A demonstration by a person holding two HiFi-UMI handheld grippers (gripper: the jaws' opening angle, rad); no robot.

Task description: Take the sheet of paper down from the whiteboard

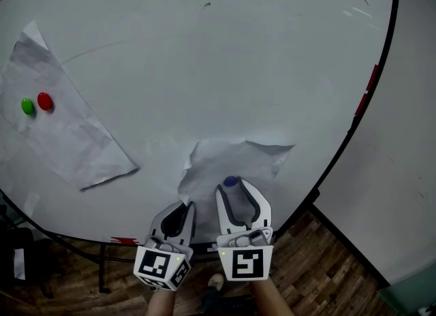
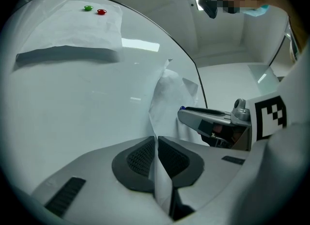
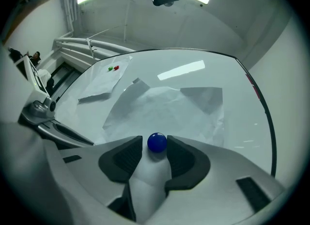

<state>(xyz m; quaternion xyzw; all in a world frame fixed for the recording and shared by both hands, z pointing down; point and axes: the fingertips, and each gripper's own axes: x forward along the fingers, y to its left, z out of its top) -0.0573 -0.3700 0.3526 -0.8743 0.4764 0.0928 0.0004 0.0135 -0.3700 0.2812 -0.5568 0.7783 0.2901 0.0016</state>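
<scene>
A crumpled sheet of paper (image 1: 235,158) hangs low on the whiteboard (image 1: 204,56). A blue magnet (image 1: 231,181) sits on its lower part. My left gripper (image 1: 184,207) is shut on the sheet's lower left edge; in the left gripper view the paper (image 2: 169,93) runs down between the closed pads (image 2: 140,157). My right gripper (image 1: 236,186) stands open around the blue magnet (image 3: 157,142), which lies between its fingertips with a small gap on the left side. The sheet (image 3: 169,105) spreads out beyond the right gripper (image 3: 157,147).
A second sheet (image 1: 61,124) hangs at the board's left under a green magnet (image 1: 27,106) and a red magnet (image 1: 45,101). The board's black frame (image 1: 354,124) runs down the right. Wooden floor (image 1: 320,260) and a wall (image 1: 402,171) lie beyond.
</scene>
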